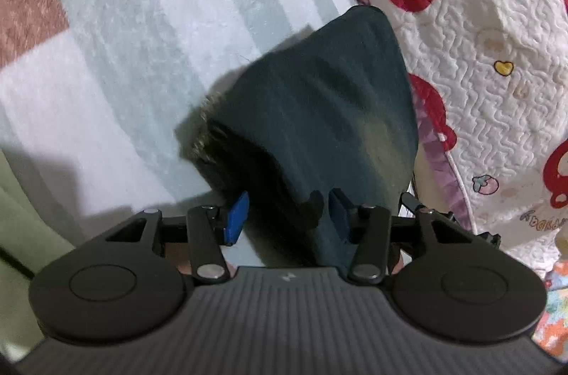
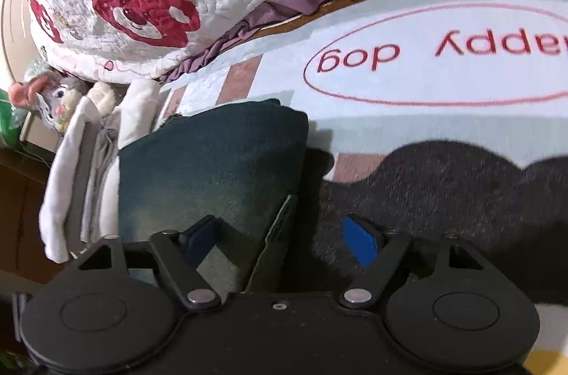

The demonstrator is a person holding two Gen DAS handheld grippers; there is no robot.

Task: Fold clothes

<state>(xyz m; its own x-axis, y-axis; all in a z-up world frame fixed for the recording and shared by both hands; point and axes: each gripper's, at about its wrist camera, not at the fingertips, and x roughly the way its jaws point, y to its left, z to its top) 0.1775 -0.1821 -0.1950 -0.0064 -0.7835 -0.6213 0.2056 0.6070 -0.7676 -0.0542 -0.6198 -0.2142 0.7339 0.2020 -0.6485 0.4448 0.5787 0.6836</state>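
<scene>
Left wrist view: dark garment (image 1: 319, 112) draped mid-fold over the blanket (image 1: 106, 55), left gripper (image 1: 289, 215) and right gripper (image 2: 284, 233) both spread wide around cloth, neither clamped; next needs closing on an edge.

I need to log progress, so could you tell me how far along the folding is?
Done: the dark garment already lies doubled on the blanket. In hand: both open grippers, left gripper and right gripper, sit at its near edge, gripping nothing. Left: whether another fold is needed cannot be told. The pale clothes beside it are bunched, so probably still to fold.
</scene>
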